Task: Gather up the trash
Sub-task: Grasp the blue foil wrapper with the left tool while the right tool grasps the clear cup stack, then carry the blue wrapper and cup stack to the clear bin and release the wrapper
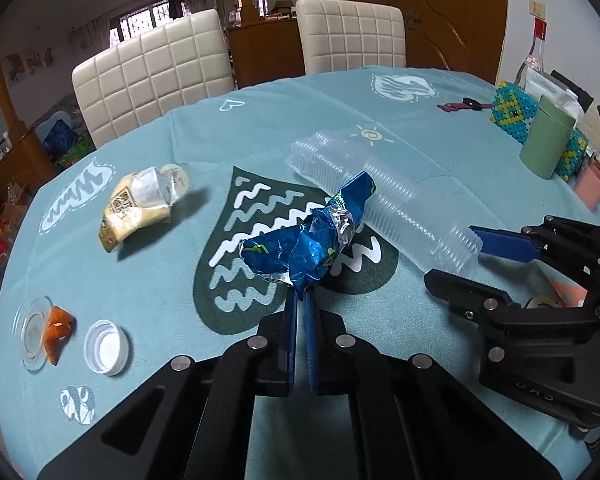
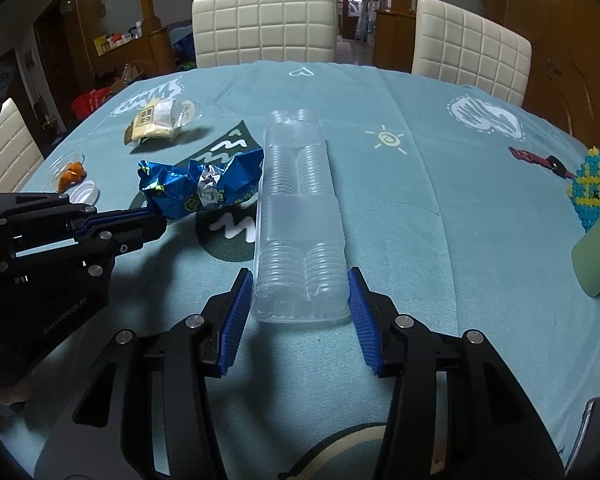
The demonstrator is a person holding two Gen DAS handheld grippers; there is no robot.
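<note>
My left gripper is shut on a crumpled blue foil wrapper and holds it just above the cloth; it also shows in the right wrist view. A long clear plastic tray lies on the table. My right gripper is open, with one finger on each side of the tray's near end; it shows in the left wrist view too. A beige wrapper, a white cap and a clear lid with an orange scrap lie to the left.
The round table has a teal cloth. A green cylinder, a beaded box, a bottle and a dark red object stand at the right. Two white chairs stand behind the table.
</note>
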